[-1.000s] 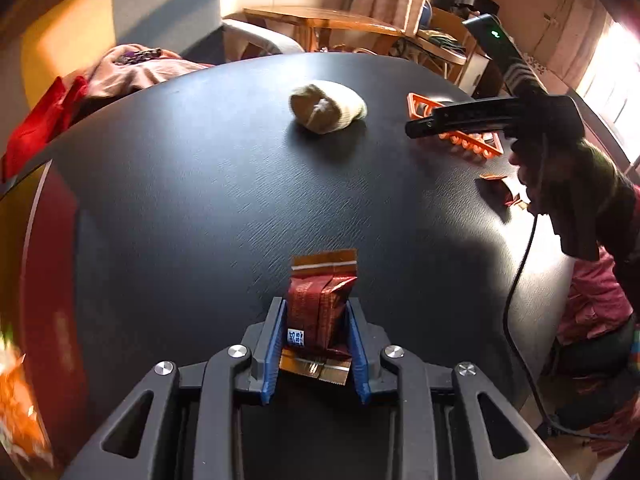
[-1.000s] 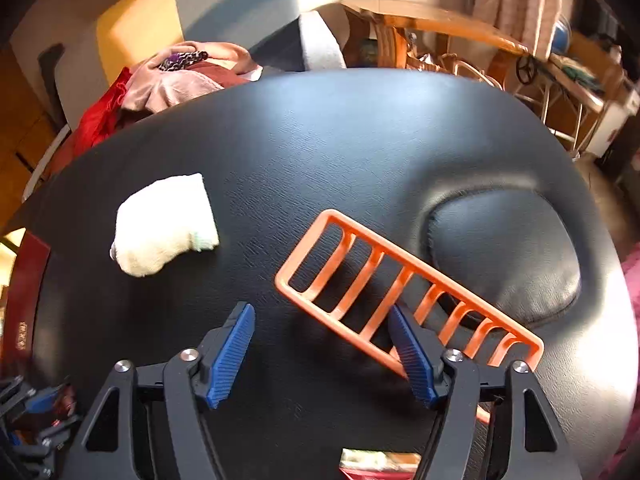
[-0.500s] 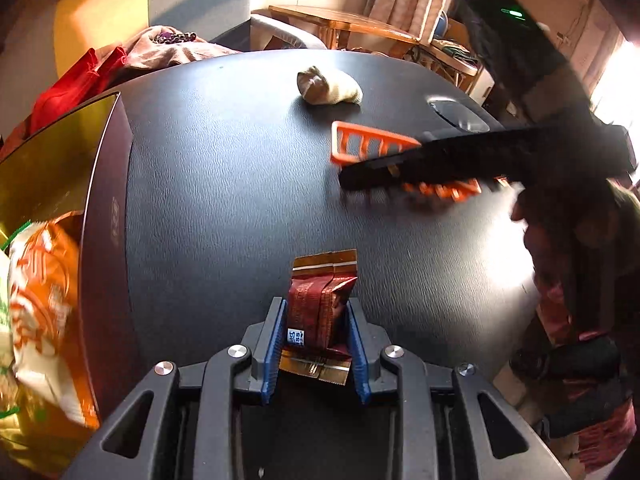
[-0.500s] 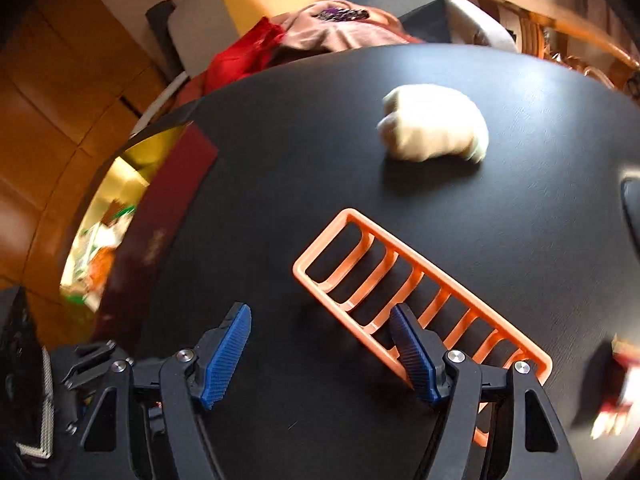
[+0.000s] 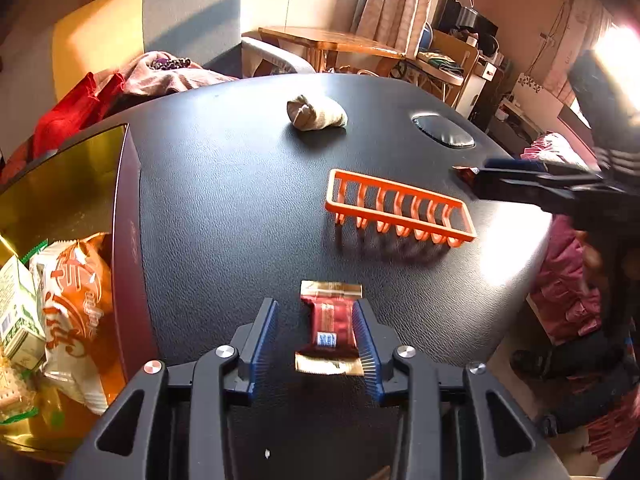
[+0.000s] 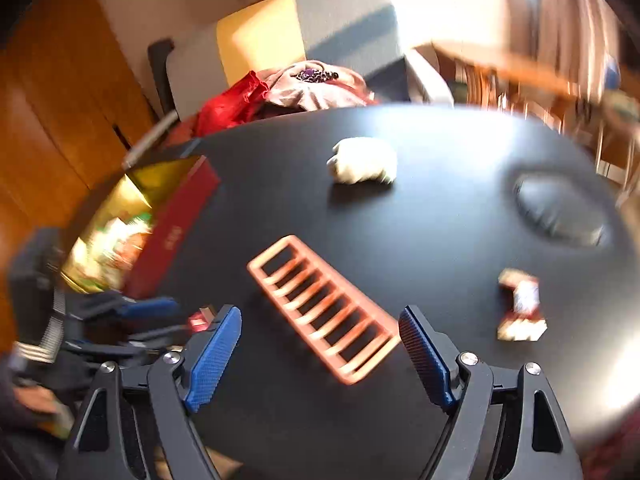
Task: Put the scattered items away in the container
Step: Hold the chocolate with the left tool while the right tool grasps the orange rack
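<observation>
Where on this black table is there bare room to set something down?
The widest bare stretch lies between the red box and the orange rack, up to the rolled sock. A smaller one separates sock and rack. Crowded: the box's inside, full of snack packets, and the rack's right end by the right gripper.

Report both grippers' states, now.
Left gripper: open, snack wrapper unclamped between its fingers.
Right gripper: open, holding nothing.
</observation>
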The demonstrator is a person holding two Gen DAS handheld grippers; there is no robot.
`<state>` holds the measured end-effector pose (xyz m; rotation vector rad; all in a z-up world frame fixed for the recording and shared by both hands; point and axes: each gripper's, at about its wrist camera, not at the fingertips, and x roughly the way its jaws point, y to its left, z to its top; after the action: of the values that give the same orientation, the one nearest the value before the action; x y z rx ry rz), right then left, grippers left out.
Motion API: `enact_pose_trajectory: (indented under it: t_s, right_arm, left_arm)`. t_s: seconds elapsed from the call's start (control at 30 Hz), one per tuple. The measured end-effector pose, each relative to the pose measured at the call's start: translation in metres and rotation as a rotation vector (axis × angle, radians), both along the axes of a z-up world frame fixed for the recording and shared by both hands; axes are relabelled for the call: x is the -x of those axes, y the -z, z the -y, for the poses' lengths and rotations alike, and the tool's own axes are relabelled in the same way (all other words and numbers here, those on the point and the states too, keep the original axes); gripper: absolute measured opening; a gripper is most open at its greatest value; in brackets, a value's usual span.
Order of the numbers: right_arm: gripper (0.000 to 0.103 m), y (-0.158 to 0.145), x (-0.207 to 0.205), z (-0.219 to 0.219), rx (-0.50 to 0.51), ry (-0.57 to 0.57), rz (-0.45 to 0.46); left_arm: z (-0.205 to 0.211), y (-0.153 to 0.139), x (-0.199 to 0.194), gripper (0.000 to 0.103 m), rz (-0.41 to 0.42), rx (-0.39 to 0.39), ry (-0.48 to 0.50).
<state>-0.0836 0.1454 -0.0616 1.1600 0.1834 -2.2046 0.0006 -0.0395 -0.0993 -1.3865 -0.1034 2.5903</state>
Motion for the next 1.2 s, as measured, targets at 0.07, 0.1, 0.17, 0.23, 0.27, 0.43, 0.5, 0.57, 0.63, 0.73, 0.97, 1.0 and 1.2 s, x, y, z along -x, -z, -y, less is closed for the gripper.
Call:
enact_pose_trajectory:
  t_s: [0.07, 0.1, 0.17, 0.23, 0.27, 0.43, 0.5, 0.57, 0.63, 0.73, 0.97, 1.0, 1.2]
  right_arm:
    - [0.088, -0.002, 0.008, 0.004, -0.065, -0.061, -0.03]
    - [0.088, 0.0, 0.011, 0.006, -0.083, -0.074, -0.022]
    - [0.088, 0.006, 0.016, 0.01, -0.118, -0.098, -0.006]
    - [0.088, 0.011, 0.021, 0.014, -0.153, -0.123, 0.009]
    - [0.088, 0.013, 0.024, 0.016, -0.171, -0.135, 0.017]
    - [0.063, 0.027, 0.037, 0.026, -0.259, -0.196, 0.056]
    - [0.055, 0.029, 0.037, 0.021, -0.254, -0.166, 0.064]
    - [0.051, 0.029, 0.031, 0.008, -0.206, -0.133, 0.082]
    - [0.051, 0.028, 0.024, -0.003, -0.171, -0.109, 0.102]
    - [0.059, 0.021, 0.016, -0.016, -0.104, -0.084, 0.088]
    - [0.083, 0.012, 0.015, -0.013, -0.068, -0.021, 0.022]
    - [0.083, 0.014, 0.016, -0.007, -0.105, -0.024, 0.015]
    - [0.055, 0.024, 0.023, 0.011, -0.211, 0.002, 0.051]
  left_arm:
    - [0.0, -0.001, -0.003, 0.046, -0.003, 0.007, 0.012]
    - [0.0, -0.001, -0.005, 0.047, -0.005, 0.011, 0.018]
    - [-0.001, 0.0, -0.008, 0.047, -0.001, 0.009, 0.03]
    - [-0.002, 0.002, -0.011, 0.048, 0.004, 0.005, 0.039]
    - [-0.002, 0.003, -0.012, 0.048, 0.006, 0.004, 0.044]
    - [-0.013, 0.005, -0.008, 0.047, 0.014, 0.004, 0.077]
    - [-0.019, 0.009, -0.002, 0.047, 0.025, 0.025, 0.085]
    - [-0.022, 0.013, 0.003, 0.047, 0.029, 0.031, 0.093]
    - [-0.021, 0.019, 0.008, 0.047, 0.044, 0.035, 0.084]
    - [-0.019, 0.024, 0.012, 0.047, 0.044, 0.035, 0.071]
    - [-0.021, 0.025, 0.013, 0.047, 0.04, 0.047, 0.067]
    - [-0.022, 0.025, 0.012, 0.047, 0.039, 0.053, 0.065]
    - [-0.021, 0.025, 0.015, 0.052, 0.055, 0.031, 0.04]
